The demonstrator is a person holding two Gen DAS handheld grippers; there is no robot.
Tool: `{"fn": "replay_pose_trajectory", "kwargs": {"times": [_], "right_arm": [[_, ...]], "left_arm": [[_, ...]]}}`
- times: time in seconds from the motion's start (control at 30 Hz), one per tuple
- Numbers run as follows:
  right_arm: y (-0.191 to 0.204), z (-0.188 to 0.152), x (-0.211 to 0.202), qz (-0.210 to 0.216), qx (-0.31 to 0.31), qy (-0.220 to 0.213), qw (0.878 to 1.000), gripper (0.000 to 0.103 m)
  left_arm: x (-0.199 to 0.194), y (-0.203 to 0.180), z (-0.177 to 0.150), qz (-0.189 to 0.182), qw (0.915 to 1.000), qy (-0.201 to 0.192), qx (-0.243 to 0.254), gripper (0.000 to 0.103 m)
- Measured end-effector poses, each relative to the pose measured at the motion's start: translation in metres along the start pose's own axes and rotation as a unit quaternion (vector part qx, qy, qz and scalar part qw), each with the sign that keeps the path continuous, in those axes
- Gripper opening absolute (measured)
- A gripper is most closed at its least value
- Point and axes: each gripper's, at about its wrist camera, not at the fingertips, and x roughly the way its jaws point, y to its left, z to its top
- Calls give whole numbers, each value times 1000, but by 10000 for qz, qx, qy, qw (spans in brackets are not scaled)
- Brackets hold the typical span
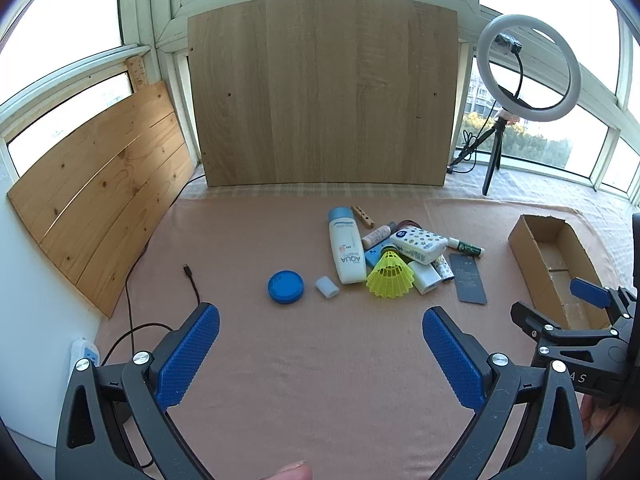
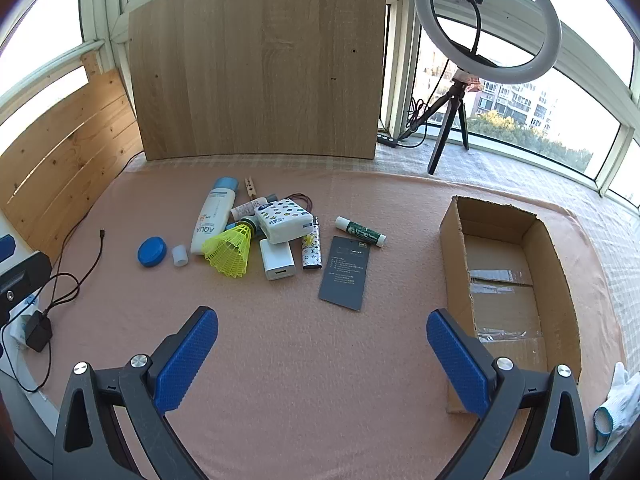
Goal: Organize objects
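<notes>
Both grippers are hovering low over a pink cloth covering the worktop [image 2: 320, 360], each with its blue-padded fingers spread wide apart and holding nothing: the left gripper [image 1: 321, 354] is facing the pile of small items from the near side, and the right gripper [image 2: 322, 356] is sitting to its right, near the open cardboard box [image 2: 554, 264]. The box is lying at the right of the cloth, well apart from the pile, with only strips of clear tape showing on its floor. In the middle of the cloth the clutter is lying together: a white sunscreen bottle [image 2: 212, 216] with a blue cap, a yellow shuttlecock [image 2: 230, 250] leaning against it, a white patterned tissue pack [image 2: 284, 222] resting on top of other things, a white charger block [image 2: 276, 264] just in front, a patterned lighter [image 2: 312, 254] beside that, a wooden clothespin [image 2: 251, 189] behind, and a green-labelled glue stick [image 2: 360, 232] off to the right. A dark card [image 2: 346, 274] is lying flat nearer the grippers. To the left, a round blue lid [image 2: 152, 252] and a small translucent cap [image 2: 180, 255] are sitting just beside each other. A black cable [image 2: 86, 264] is trailing along the left edge, and a ring light [image 2: 488, 20] on a tripod is standing behind by the windows.
</notes>
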Motion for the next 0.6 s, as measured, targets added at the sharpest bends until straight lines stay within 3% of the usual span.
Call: {"fn": "replay_pose_trajectory", "kwargs": {"times": [0.6], "right_arm": [[4, -8, -13, 47, -47, -65, 10000, 103]], "left_arm": [[-16, -2, -12, 19, 10000, -41, 35, 103]]}}
